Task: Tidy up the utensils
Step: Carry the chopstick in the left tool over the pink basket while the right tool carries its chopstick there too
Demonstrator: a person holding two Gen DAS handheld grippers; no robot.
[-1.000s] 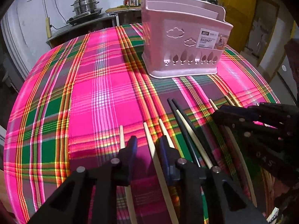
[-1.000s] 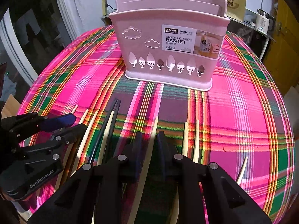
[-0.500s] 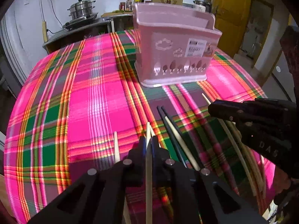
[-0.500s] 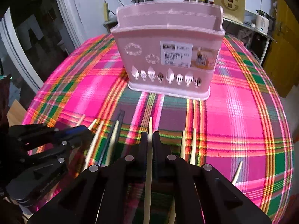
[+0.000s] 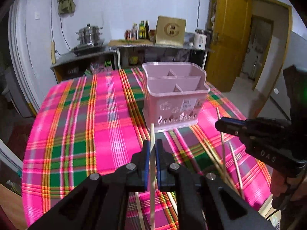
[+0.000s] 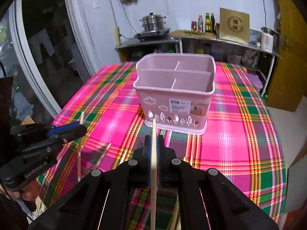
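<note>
A pink divided chopstick basket point(image 5: 174, 99) point(image 6: 174, 94) stands upright on the plaid tablecloth, its compartments empty as far as I see. My left gripper point(image 5: 152, 147) is shut on a pale wooden chopstick point(image 5: 152, 134), lifted above the table. It also shows in the right wrist view point(image 6: 76, 130). My right gripper point(image 6: 154, 143) is shut on another pale chopstick point(image 6: 154, 130), also lifted; it shows in the left wrist view point(image 5: 224, 123). Several loose chopsticks point(image 5: 214, 153) point(image 6: 104, 153) lie on the cloth below and between the grippers.
The pink, green and yellow plaid tablecloth point(image 5: 86, 124) covers a table whose edges fall away left and right. A counter with a steel pot point(image 5: 89, 34), bottles and a gold box point(image 5: 169, 30) stands behind. A yellow door point(image 5: 228, 44) is at the right.
Both grippers closed on a chopstick each, then rose and pulled back from the table. The basket's open top and dividers now show from above.
</note>
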